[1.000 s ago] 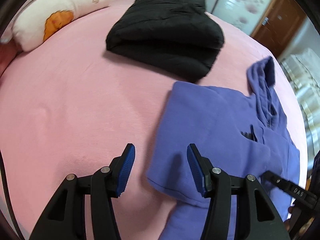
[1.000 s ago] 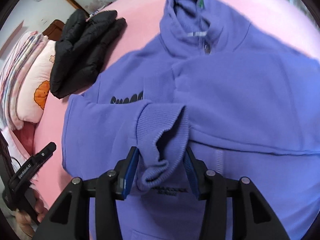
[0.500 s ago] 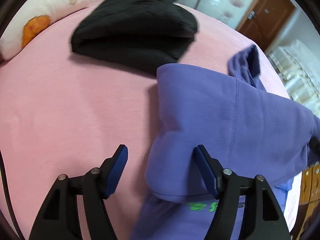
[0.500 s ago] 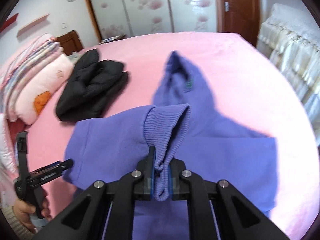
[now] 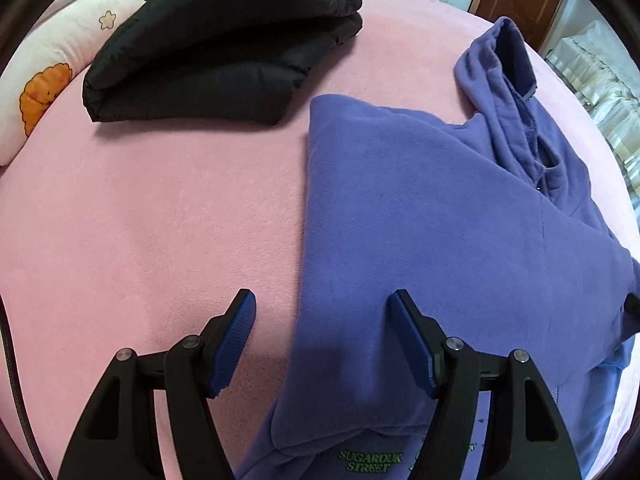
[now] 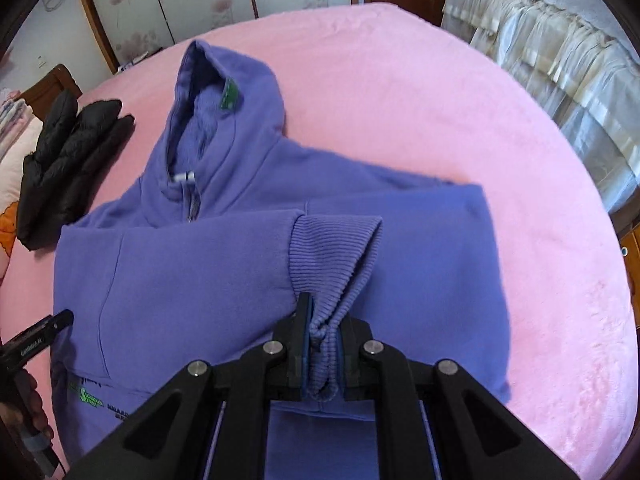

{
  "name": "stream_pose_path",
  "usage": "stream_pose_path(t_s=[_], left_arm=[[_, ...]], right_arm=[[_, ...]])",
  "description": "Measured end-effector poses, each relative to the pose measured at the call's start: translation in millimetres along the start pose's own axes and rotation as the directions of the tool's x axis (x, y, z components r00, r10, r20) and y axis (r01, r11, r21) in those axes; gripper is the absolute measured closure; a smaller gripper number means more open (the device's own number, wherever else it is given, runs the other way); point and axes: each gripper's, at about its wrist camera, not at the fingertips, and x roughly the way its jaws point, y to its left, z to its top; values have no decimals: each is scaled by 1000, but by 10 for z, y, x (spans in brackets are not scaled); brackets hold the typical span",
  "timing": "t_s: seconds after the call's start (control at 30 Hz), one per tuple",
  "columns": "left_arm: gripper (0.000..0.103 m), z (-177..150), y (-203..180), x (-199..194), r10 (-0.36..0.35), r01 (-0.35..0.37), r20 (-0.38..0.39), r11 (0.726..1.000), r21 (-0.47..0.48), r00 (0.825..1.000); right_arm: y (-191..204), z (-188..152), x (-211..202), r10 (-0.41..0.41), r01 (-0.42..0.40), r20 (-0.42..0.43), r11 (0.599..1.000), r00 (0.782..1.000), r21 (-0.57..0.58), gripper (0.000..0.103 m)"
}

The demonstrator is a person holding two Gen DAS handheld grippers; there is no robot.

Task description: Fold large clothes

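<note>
Purple fleece hoodie (image 6: 248, 264) lies flat mid-bed on the pink plush bedspread (image 6: 460, 128). Right gripper (image 6: 323, 340) fingers clamp its ribbed sleeve cuff (image 6: 332, 264). Left gripper (image 5: 324, 340) fingers parted, straddling the hoodie's folded left edge. Folded black puffer jacket (image 5: 224, 48) nearby; bare bedspread right.

1. One purple hoodie (image 6: 400, 216) lies on the pink bed (image 6: 460, 92).
2. One folded black puffer jacket (image 5: 224, 44) lies beside the hoodie.
3. One pink cartoon pillow (image 5: 52, 64) sits beside the jacket.
4. Two grippers: left gripper (image 5: 322, 338), right gripper (image 6: 323, 344).
</note>
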Motion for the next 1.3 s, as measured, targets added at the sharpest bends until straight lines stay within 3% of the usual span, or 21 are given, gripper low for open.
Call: stream_pose_path(t_s=[0.1,0.23,0.37,0.47,0.53,0.6,0.67,0.73,0.77,0.8,0.9,1.0,1.1,1.3], left_arm=[[38,5,-20,45,12,-12,4,1000,18,1000],[72,26,-113,90,-37,38,-19,998,48,999],[86,48,-99,83,-53,54,-27,998,24,998],[88,36,-15,-11,-36,36,16,999,14,999],[88,-1,-35,-37,-18,17,39,1000,26,999],[88,-3,-48,-50,-3,2,53,1000,24,999],[88,-6,-61,-28,7,-8,50,1000,20,999],[86,-11,-59,38,11,-11,34,1000,19,999],[84,1,-63,70,11,-11,22,1000,21,1000],[81,16,-59,74,15,-15,15,1000,21,1000],[72,61,-8,-77,42,-42,19,999,27,999],[72,157,-27,-397,48,-52,119,998,30,992],[70,319,-139,-587,-18,6,189,998,66,982],[70,619,-459,-98,-52,39,125,994,106,991]], right_arm=[[-45,9,25,16,-16,-22,1000,1000,13,89],[-182,33,-49,48,-48,1,997,999,58,84],[-209,54,48,59,-58,-23,997,998,44,84],[-108,97,125,44,-44,-10,999,999,-20,85],[-20,145,161,20,-19,23,998,1000,-59,94],[10,203,129,2,4,91,998,996,-64,95],[-16,231,180,-75,82,111,995,991,-57,95],[-111,226,325,-149,151,53,988,987,-33,97],[-217,213,405,-143,143,-11,990,990,5,97],[-275,204,399,-126,127,-22,991,992,31,97],[-370,201,148,-111,110,21,992,994,64,96],[-283,220,-122,-42,38,81,998,996,51,95],[-35,255,-217,74,-75,108,997,991,3,95],[721,294,126,162,-147,81,976,984,-162,96]])
